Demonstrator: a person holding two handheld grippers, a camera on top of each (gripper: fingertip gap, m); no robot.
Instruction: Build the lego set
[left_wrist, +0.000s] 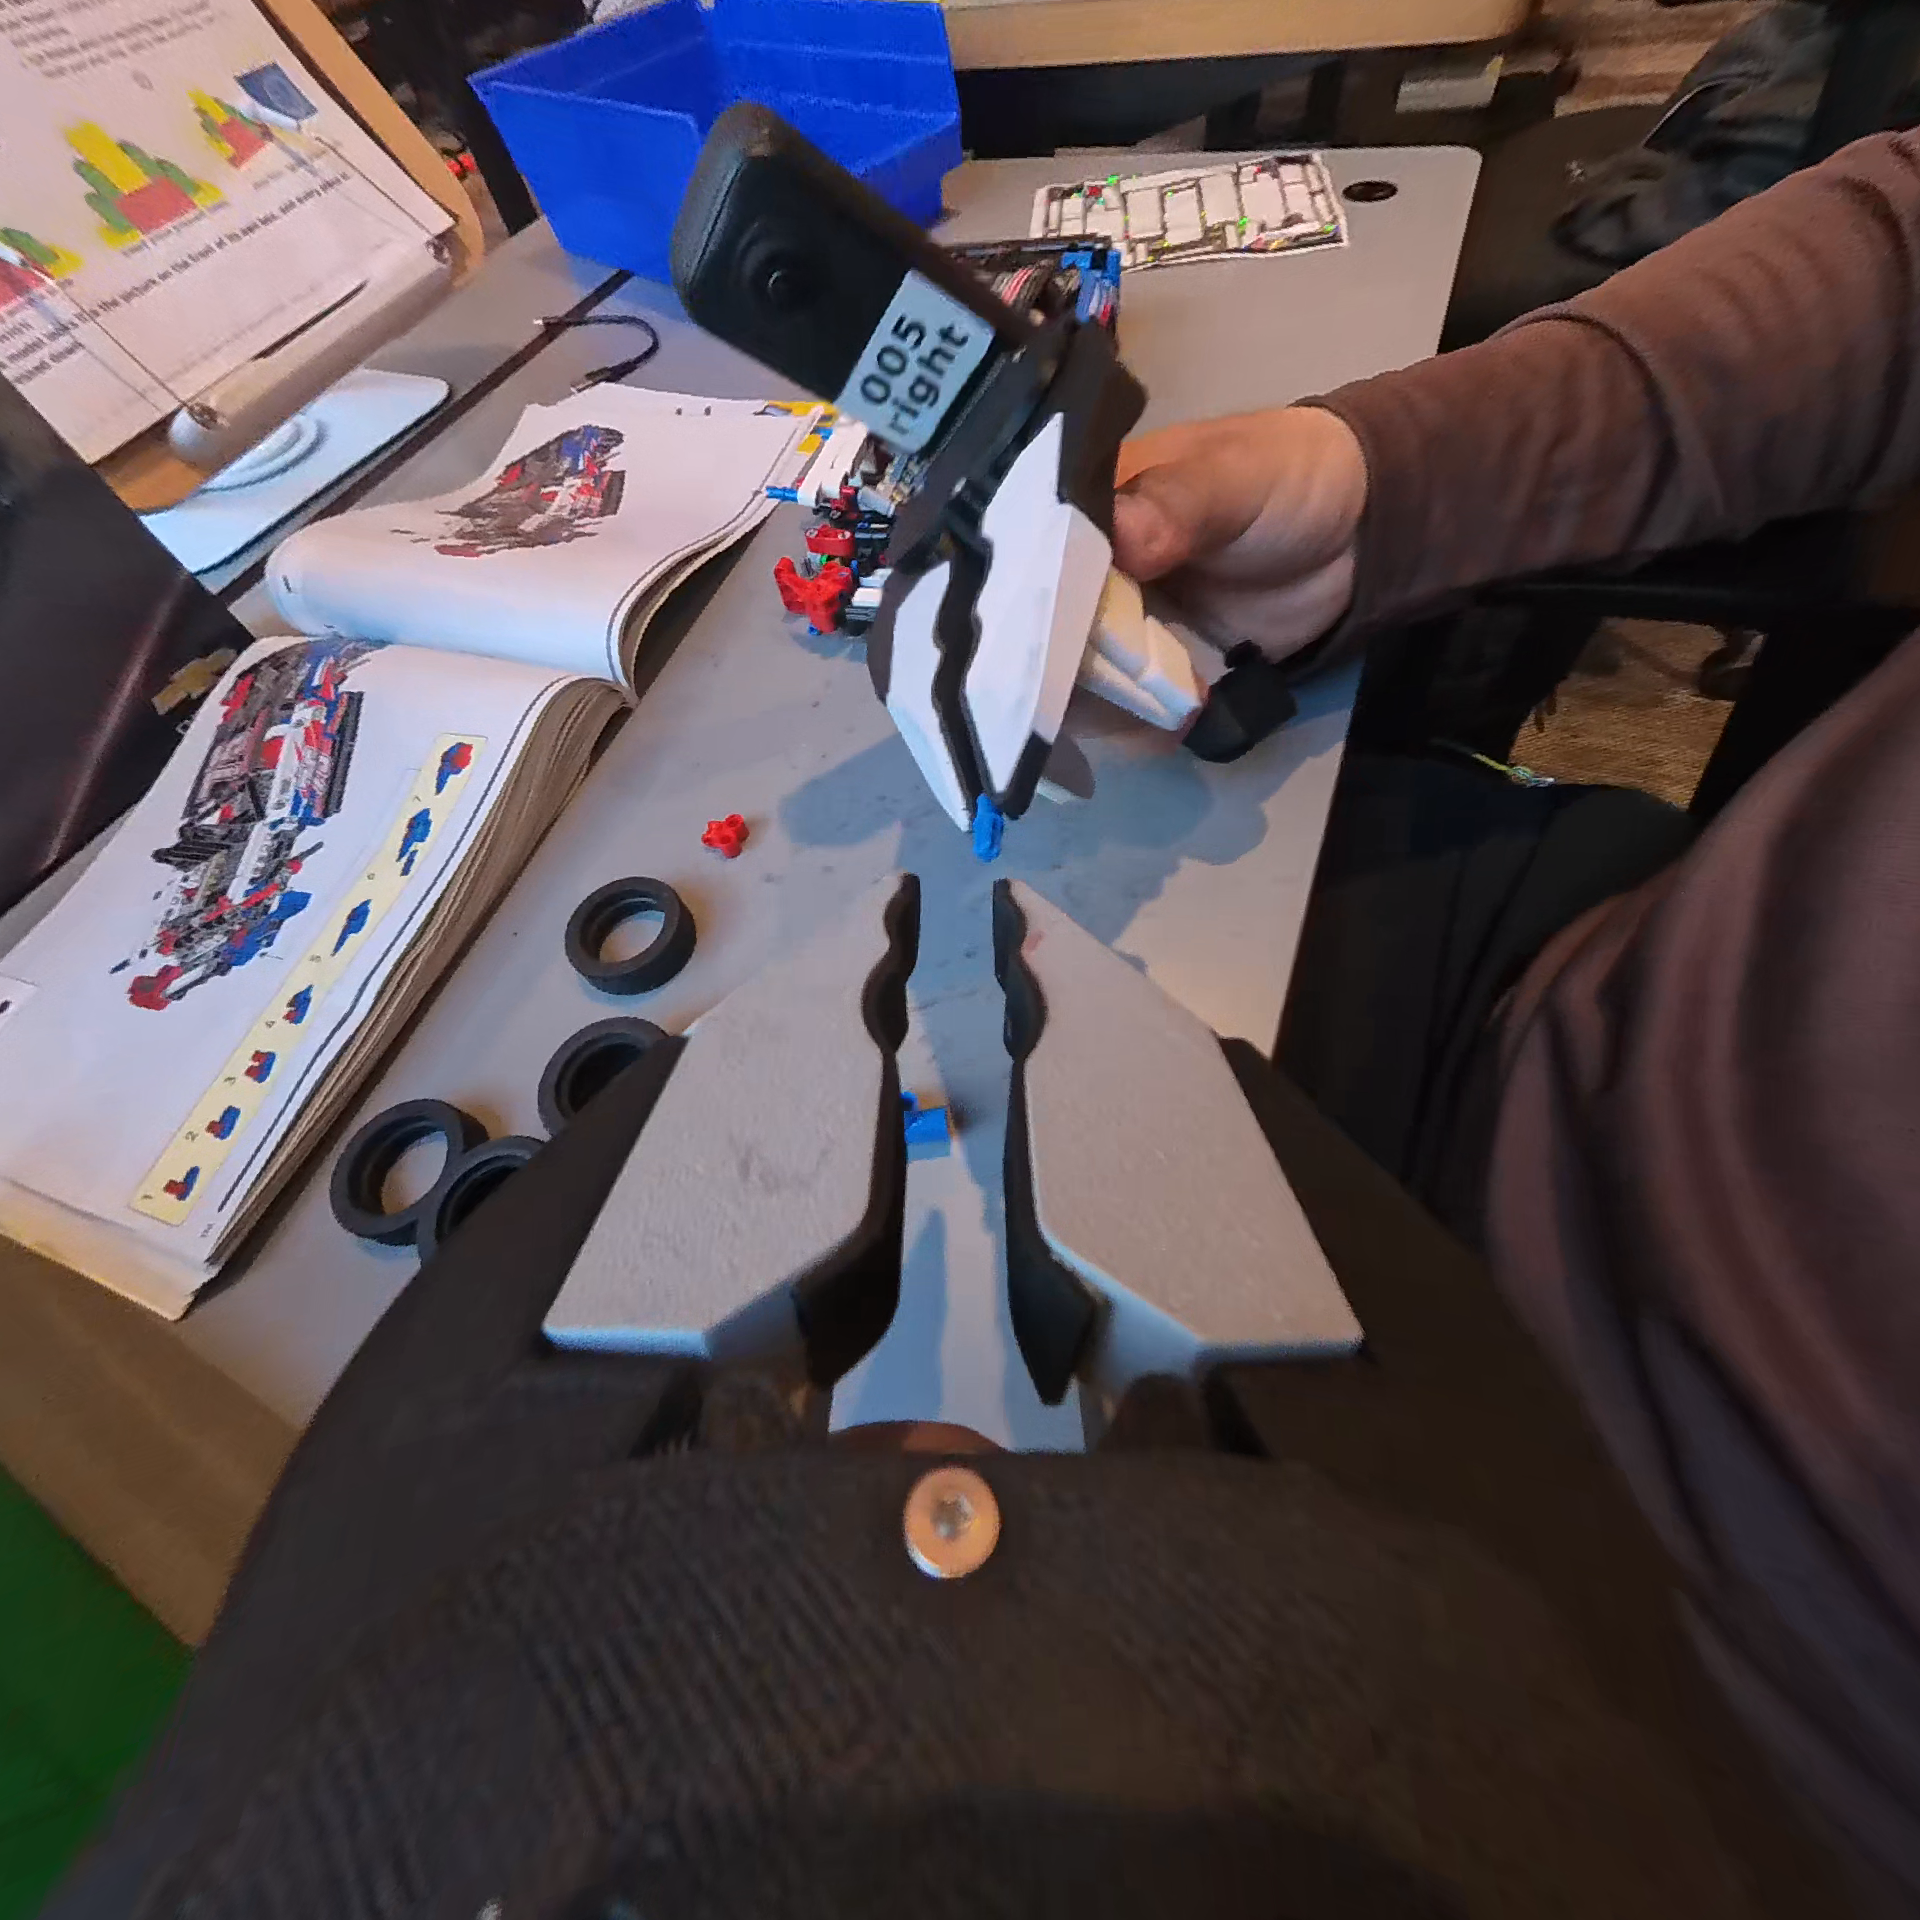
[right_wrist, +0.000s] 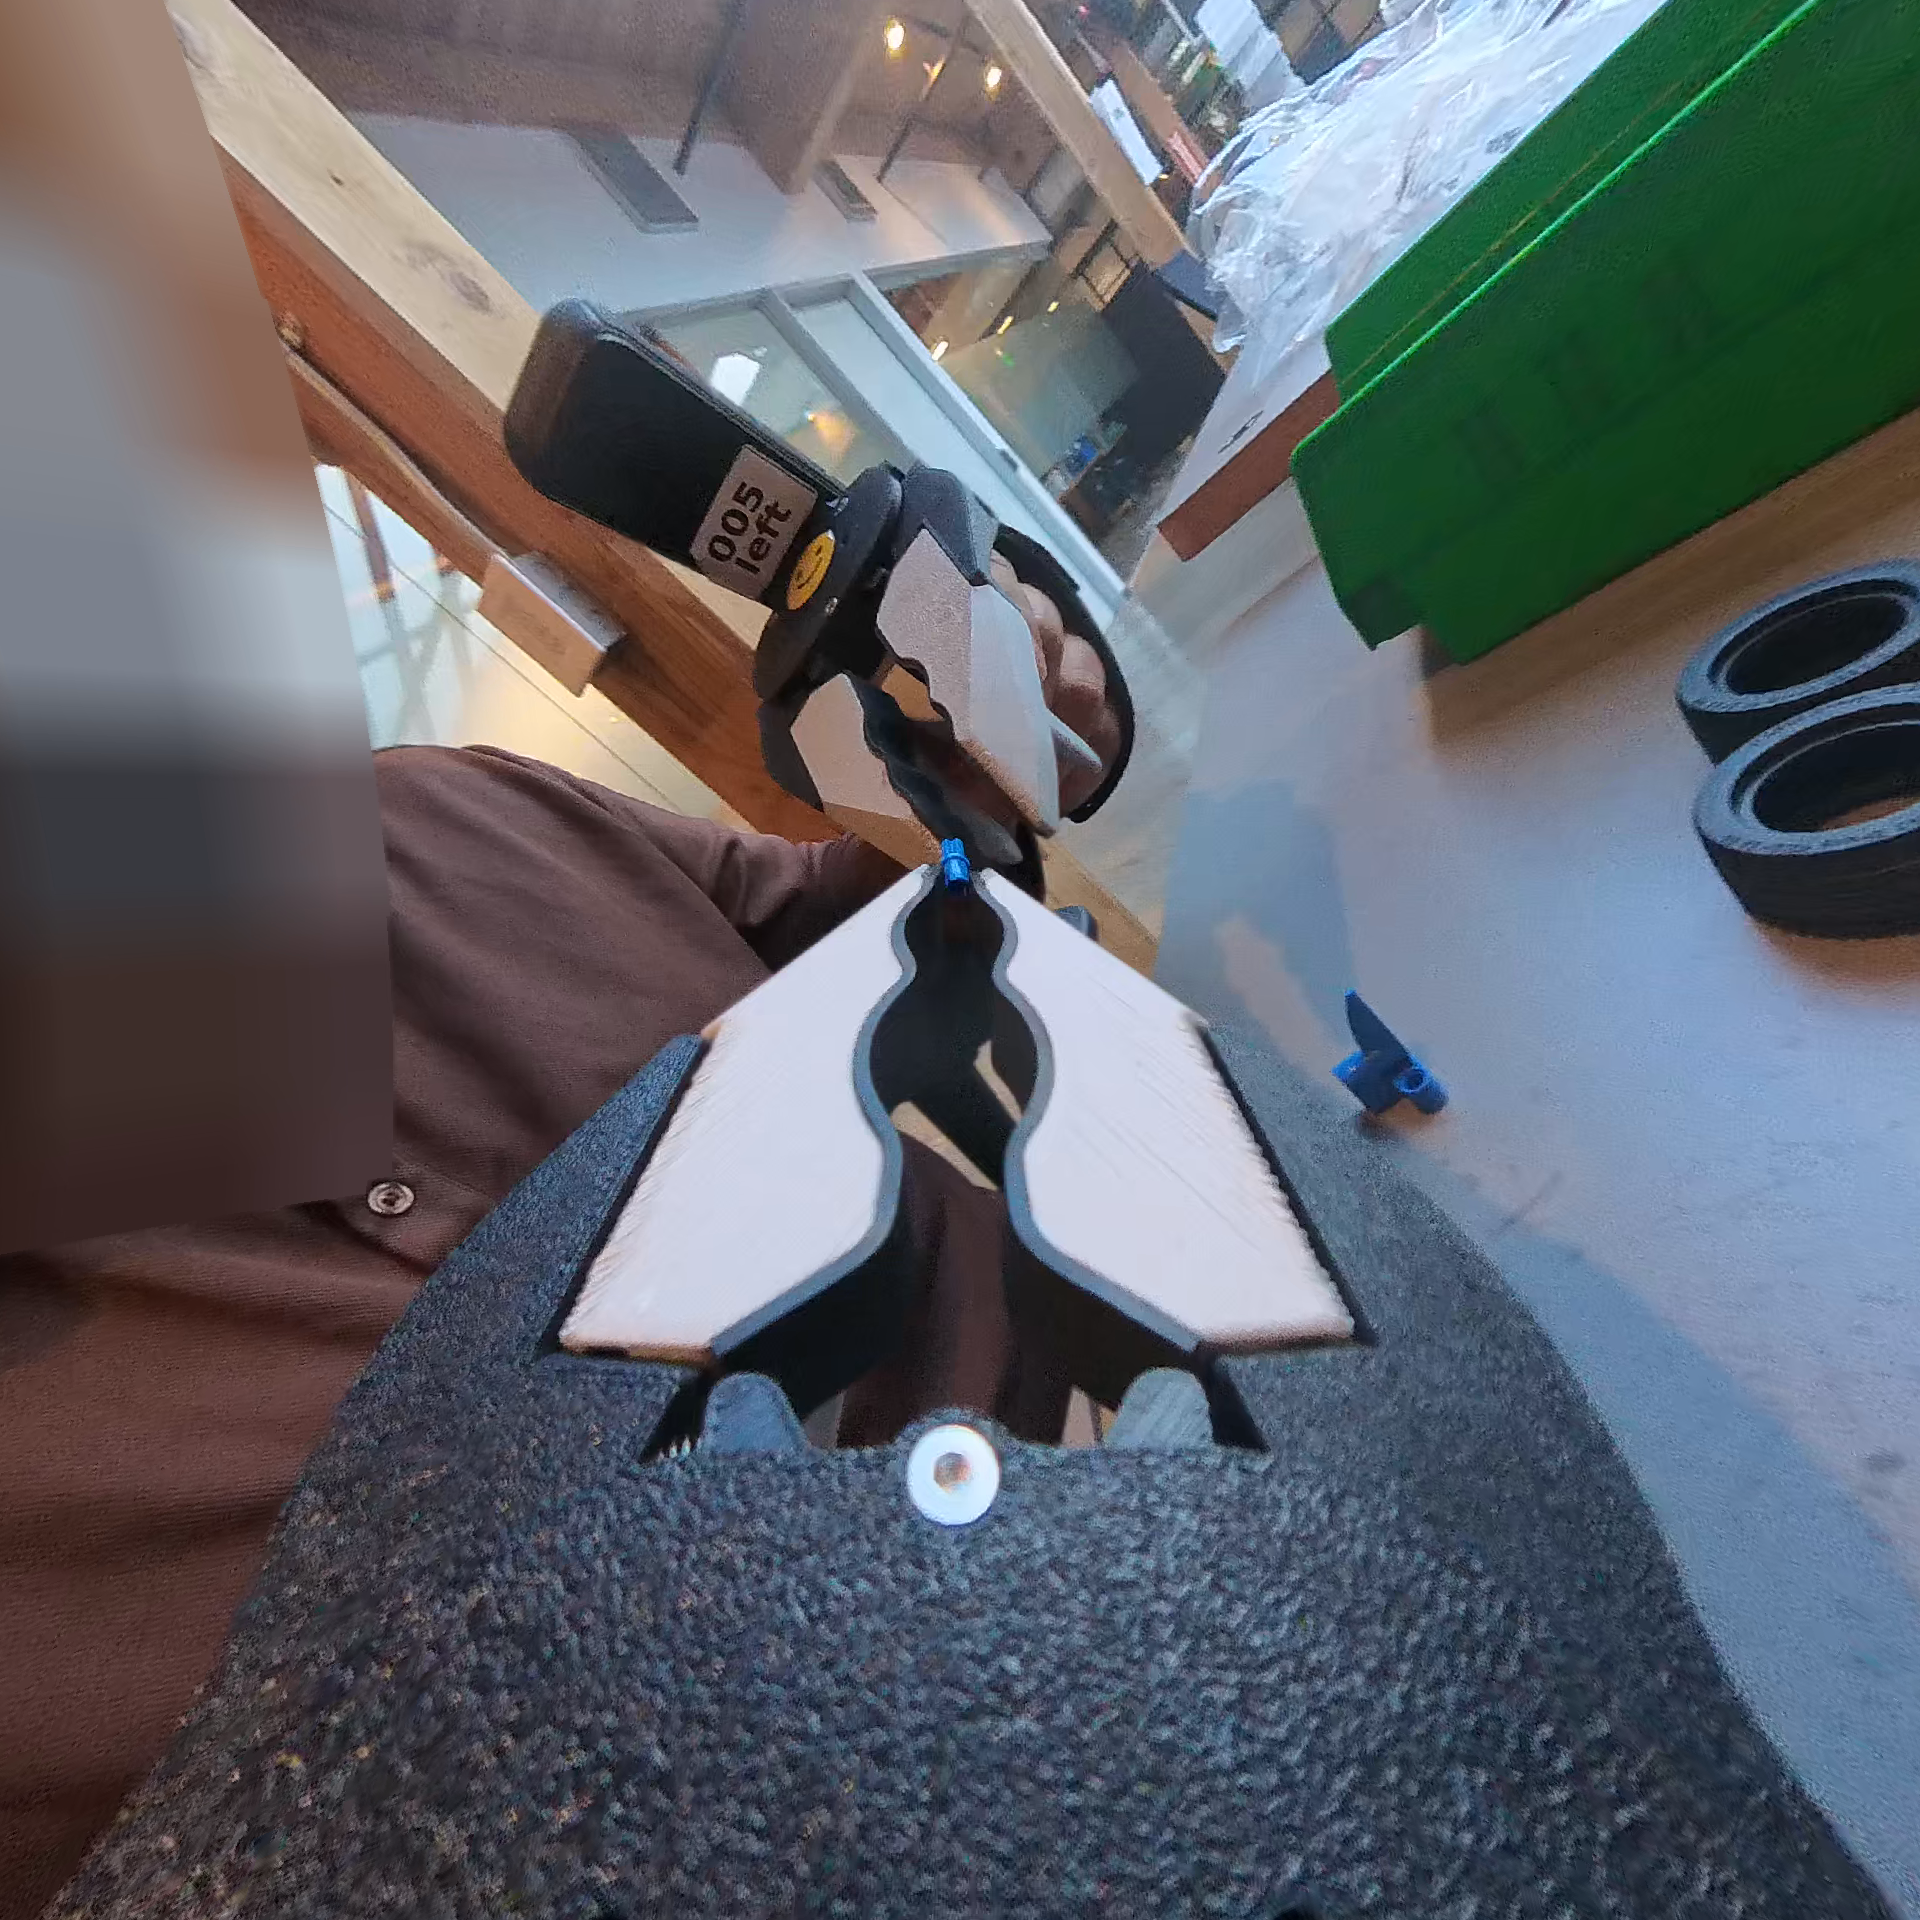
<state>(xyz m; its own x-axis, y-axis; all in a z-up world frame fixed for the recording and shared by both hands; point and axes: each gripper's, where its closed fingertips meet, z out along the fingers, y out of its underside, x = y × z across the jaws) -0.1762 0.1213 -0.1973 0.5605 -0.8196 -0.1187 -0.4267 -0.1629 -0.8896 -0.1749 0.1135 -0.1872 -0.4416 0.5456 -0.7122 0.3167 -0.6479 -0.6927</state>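
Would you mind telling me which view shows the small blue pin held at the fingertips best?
The left wrist view: the blue pin shows side-on, pinched by the right hand-held gripper above the table. The right wrist view shows only its protruding end.

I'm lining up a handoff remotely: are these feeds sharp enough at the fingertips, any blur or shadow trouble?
Left wrist view: slight motion blur, wide-angle bending at edges; blue pin in right gripper readable above its table shadow. Right wrist view: pin sharp, a mosaic patch covers the left side.
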